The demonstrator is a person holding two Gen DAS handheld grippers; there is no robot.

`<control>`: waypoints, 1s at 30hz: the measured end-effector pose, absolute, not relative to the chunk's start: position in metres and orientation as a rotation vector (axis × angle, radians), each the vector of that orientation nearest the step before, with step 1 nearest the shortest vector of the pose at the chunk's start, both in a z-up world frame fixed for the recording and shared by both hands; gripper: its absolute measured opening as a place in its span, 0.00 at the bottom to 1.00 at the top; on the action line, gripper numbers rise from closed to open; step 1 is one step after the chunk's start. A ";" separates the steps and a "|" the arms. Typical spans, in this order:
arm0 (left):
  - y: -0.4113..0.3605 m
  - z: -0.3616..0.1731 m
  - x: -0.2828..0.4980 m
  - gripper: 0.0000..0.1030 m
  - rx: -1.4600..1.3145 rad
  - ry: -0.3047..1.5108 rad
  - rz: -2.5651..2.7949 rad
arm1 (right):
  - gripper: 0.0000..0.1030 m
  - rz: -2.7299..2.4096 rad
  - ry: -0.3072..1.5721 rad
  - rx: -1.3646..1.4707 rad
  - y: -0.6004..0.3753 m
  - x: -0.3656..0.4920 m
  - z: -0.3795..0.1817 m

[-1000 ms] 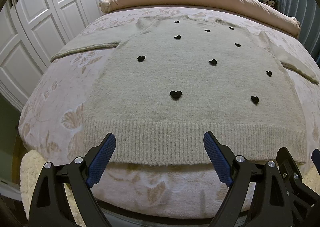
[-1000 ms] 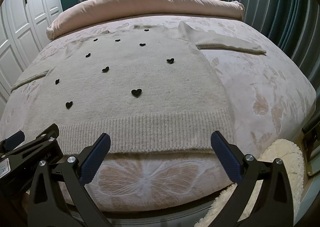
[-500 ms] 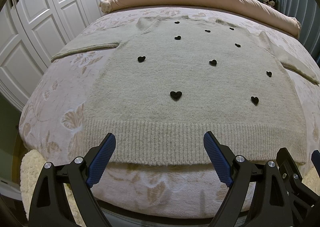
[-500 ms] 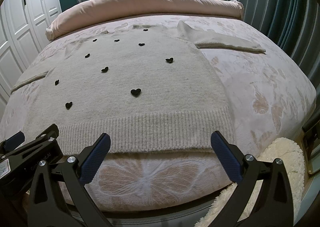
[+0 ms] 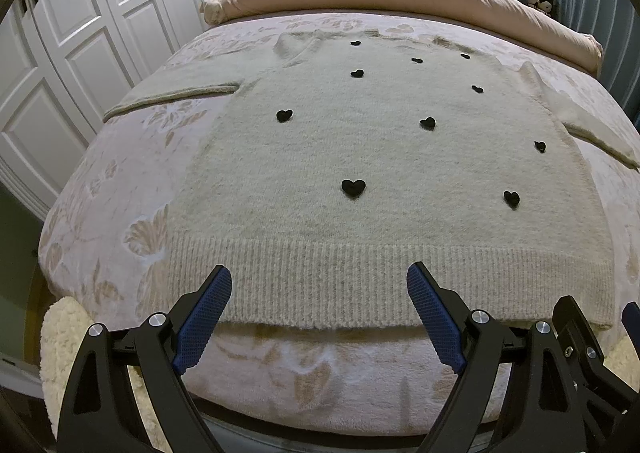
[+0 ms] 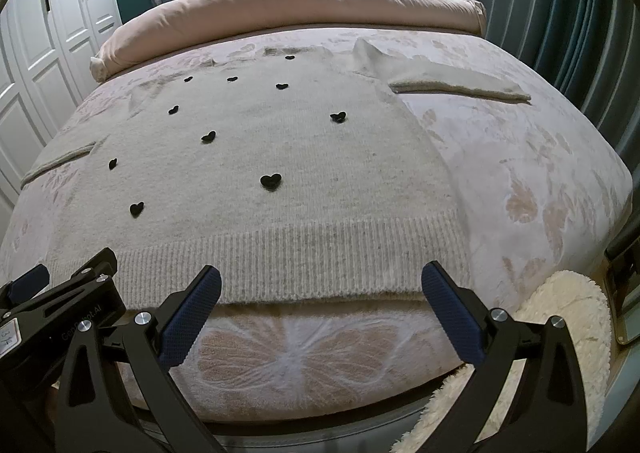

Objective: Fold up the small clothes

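Folding not yet begun, by the look of it.
Cream sweater [image 5: 372,181] spread flat on bed [image 6: 532,189], sleeves out, hem nearest; left gripper [image 5: 320,317] and right gripper [image 6: 320,313] wide apart, empty, poised just short of hem.

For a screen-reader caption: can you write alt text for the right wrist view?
A cream sweater with black hearts lies flat on a floral bedspread, sleeves spread. The open right gripper hangs near its ribbed hem, touching nothing.
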State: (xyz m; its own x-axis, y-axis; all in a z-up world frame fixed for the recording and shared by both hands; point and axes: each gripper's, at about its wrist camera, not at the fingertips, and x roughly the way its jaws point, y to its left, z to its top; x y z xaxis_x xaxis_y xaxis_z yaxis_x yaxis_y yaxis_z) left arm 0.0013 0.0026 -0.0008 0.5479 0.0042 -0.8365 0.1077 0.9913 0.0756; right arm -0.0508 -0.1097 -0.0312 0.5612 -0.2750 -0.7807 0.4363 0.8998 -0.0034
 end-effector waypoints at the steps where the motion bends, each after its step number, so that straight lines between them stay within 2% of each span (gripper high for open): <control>1: 0.002 -0.001 0.001 0.83 0.123 0.990 -0.061 | 0.95 -0.422 0.881 0.198 -0.110 -0.050 -0.031; 14: 0.005 -0.007 0.004 0.83 0.127 1.009 -0.060 | 0.95 -0.409 0.911 0.222 -0.110 -0.047 -0.038; 18: 0.010 -0.013 0.015 0.87 0.086 1.053 -0.075 | 0.95 -0.331 0.951 0.303 -0.133 -0.034 -0.046; 23: 0.023 -0.018 0.039 0.87 0.010 1.095 -0.089 | 0.95 -0.397 0.918 0.501 -0.224 -0.008 -0.045; 30: 0.025 -0.025 0.071 0.87 -0.004 1.136 -0.098 | 0.95 -0.654 0.799 0.694 -0.411 0.045 -0.044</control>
State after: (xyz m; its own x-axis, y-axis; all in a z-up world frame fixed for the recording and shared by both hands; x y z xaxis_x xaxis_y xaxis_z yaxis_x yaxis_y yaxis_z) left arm 0.0709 0.0254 -0.0248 0.4176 -0.0803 -0.9051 0.0758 0.9957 -0.0534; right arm 0.0450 -0.4112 -0.0442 0.5325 -0.2543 -0.8073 0.7409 0.6013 0.2993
